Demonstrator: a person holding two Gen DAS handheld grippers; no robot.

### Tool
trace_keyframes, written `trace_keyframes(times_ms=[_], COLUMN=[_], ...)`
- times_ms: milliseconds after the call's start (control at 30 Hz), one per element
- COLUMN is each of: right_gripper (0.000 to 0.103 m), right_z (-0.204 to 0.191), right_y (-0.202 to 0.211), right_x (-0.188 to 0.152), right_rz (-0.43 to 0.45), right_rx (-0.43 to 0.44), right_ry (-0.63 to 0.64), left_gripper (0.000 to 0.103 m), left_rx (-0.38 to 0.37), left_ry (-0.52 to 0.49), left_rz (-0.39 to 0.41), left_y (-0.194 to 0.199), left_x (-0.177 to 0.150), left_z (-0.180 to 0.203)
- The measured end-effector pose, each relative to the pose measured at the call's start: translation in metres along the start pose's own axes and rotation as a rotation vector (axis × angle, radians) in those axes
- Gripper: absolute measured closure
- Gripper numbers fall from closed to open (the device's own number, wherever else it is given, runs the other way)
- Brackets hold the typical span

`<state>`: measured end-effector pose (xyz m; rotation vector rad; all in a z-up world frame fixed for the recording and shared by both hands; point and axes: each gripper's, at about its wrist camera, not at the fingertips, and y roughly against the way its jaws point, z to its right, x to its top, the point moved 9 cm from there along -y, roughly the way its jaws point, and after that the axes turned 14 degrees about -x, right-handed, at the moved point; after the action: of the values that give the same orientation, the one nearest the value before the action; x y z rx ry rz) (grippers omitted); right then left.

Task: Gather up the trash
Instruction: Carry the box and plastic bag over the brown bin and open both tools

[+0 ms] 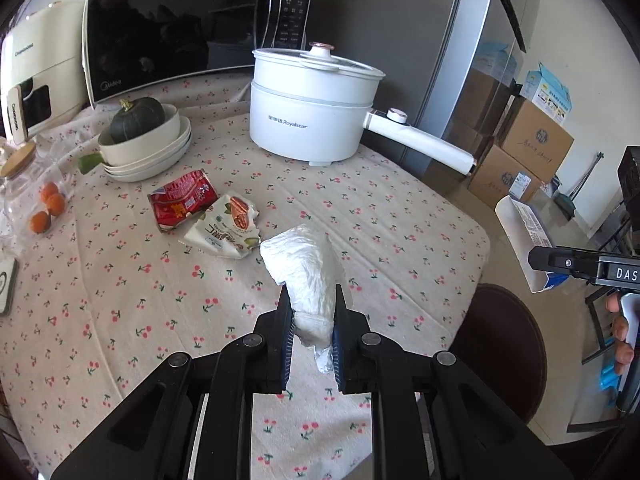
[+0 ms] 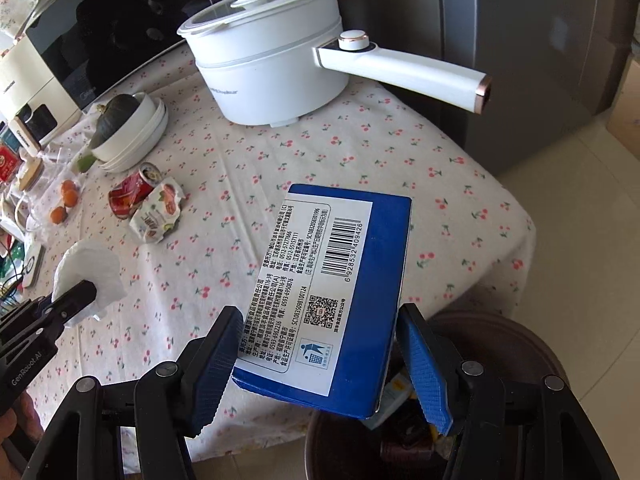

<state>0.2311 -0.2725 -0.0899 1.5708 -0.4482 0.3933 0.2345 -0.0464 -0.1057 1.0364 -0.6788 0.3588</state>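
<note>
My left gripper (image 1: 312, 298) is shut on a crumpled white tissue (image 1: 308, 264) and holds it above the cherry-print tablecloth (image 1: 120, 280). In the right wrist view that gripper (image 2: 78, 298) and the tissue (image 2: 90, 268) sit at the left edge. My right gripper (image 2: 320, 314) is shut on a blue box (image 2: 360, 280) with a white barcode label, held over the table's corner and a brown trash bin (image 2: 532, 344). A crushed red can (image 1: 182, 200) and a torn snack wrapper (image 1: 226, 228) lie together on the cloth beyond the tissue.
A white electric pot (image 1: 312, 108) with a long handle stands at the back, a black microwave (image 1: 172, 28) behind it. Stacked bowls (image 1: 148, 152) hold a dark green squash. Bagged oranges (image 1: 48, 208) lie at the left. A grey fridge (image 1: 460, 60) and cardboard boxes (image 1: 532, 144) stand to the right.
</note>
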Motion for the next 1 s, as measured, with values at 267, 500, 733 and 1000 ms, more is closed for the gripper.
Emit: trace_keyframes(times_ms=[267,500,733,1000], right_gripper=[0.035,0.035,0.035,0.035], right_z=[0.025,0.069,0.097,0.120], right_y=[0.030,0.012,0.011,0.003], right_x=[-0.054,-0.101,-0.120,-0.135], right_rz=[0.019,-0.042,-0.067,-0.100], right_rx=[-0.027,-0.091,-0.047,-0.091], right_ry=[-0.019,-0.035,-0.126,-0.134], left_gripper=[0.086,0.086,0.086,0.084], left_rx=[-0.082,-0.194,-0.263,-0.313], left_ry=[0.021,-0.050,-0.116,-0.157], left_rz=[-0.019,-0.083,-0.186,-0.252], left_y=[0.025,0.005,-0.041,-0.085], left_x=[-0.041,-0.068,-0.100,-0.114], left_z=[0.035,0.092,0.146,0.184])
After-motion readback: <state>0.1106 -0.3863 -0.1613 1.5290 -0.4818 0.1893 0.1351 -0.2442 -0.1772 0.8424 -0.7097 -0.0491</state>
